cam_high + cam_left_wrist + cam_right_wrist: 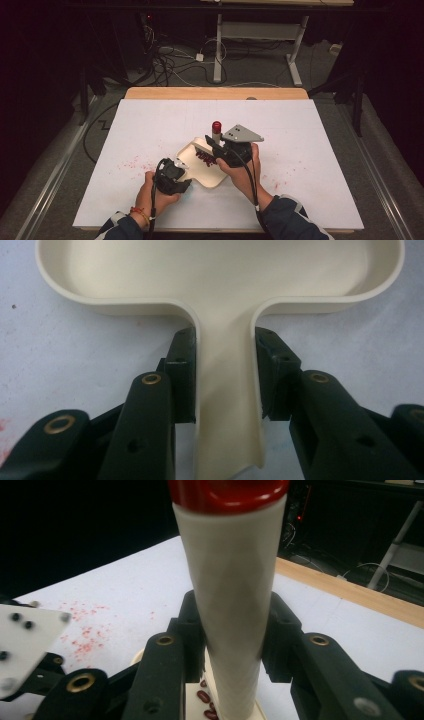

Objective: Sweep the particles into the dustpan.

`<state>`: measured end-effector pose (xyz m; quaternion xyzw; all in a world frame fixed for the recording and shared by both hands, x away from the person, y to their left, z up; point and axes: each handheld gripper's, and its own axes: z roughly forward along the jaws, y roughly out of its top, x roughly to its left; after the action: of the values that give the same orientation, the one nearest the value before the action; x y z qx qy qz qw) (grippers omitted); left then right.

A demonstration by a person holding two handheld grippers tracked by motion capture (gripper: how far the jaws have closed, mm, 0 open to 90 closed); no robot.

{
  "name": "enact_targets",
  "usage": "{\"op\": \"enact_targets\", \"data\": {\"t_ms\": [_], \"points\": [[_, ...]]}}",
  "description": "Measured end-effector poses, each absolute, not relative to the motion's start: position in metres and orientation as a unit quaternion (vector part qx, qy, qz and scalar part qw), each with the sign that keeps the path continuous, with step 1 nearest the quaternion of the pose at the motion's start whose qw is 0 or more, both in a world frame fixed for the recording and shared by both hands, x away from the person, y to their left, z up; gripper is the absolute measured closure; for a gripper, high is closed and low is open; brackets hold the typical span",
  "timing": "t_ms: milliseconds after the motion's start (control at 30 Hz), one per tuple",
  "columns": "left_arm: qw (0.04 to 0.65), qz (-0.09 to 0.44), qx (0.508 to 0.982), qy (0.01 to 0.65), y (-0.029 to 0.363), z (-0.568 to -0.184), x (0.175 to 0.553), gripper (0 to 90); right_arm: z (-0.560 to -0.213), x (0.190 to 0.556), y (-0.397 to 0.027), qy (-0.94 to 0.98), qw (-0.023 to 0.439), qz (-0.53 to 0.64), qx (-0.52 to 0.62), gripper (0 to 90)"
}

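Steadying | left fingers [225, 385] clamped cream plastic dustpan's handle [227, 405], bracing it on bench [150, 130] | right fingers [232, 630] clamped white red-capped brush handle [232, 605], sweeping red beans [206, 158] between them.

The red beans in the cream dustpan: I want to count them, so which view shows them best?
The high view: it looks down on the dark red beans lying clustered in the cream plastic dustpan, though small. The right gripper view catches a few beans beside the white brush handle. The left gripper view shows the dustpan's bare handle.
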<state>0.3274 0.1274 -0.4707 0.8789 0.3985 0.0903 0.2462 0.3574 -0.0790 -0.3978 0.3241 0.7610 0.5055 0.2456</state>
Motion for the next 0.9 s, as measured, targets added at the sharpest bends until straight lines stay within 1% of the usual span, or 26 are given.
{"op": "enact_targets", "data": {"t_ms": [567,800,900], "points": [[0.252,0.09,0.883,0.386,0.128,-0.47,0.332,63.9,-0.394,0.343,-0.07,0.769,0.24,0.507,0.307,69.1],[0.256,0.088,0.884,0.381,0.13,-0.471,0.333,64.0,-0.392,0.343,-0.074,0.77,0.238,0.511,0.299,69.6],[0.257,0.087,0.885,0.377,0.132,-0.471,0.334,64.1,-0.386,0.347,-0.083,0.758,0.237,0.527,0.3,69.8]]}}
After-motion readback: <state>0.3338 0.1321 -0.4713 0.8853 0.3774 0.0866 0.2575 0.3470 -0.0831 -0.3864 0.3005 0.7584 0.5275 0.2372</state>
